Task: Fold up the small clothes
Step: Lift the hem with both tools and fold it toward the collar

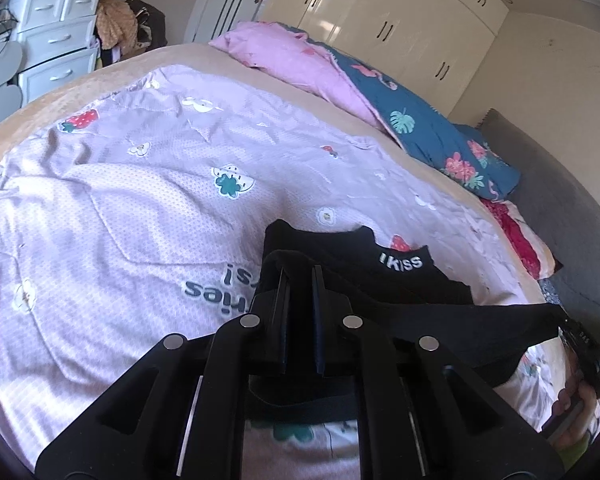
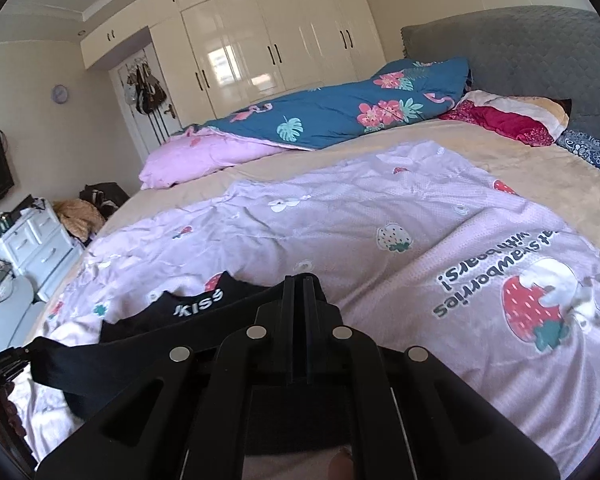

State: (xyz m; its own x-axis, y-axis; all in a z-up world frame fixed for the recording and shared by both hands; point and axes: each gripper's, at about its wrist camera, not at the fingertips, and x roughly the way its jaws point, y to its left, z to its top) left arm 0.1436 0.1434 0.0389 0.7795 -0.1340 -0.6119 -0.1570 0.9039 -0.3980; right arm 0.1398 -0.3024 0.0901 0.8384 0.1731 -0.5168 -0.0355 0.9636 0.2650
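Note:
A small black garment (image 1: 412,288) with a white "IKISS" waistband label lies on the lilac strawberry-print quilt (image 1: 140,184). My left gripper (image 1: 298,270) is shut on one end of its black band. My right gripper (image 2: 303,280) is shut on the other end of the garment (image 2: 172,320). The band is stretched between the two grippers, just above the quilt (image 2: 380,208). The right gripper and the hand holding it also show at the right edge of the left wrist view (image 1: 588,344).
A folded pink and blue flamingo duvet (image 2: 320,120) lies along the far side of the bed. Red and patterned pillows (image 2: 512,116) rest against the grey headboard (image 2: 540,48). White drawers (image 1: 56,40) and a clothes pile stand beyond the bed's foot.

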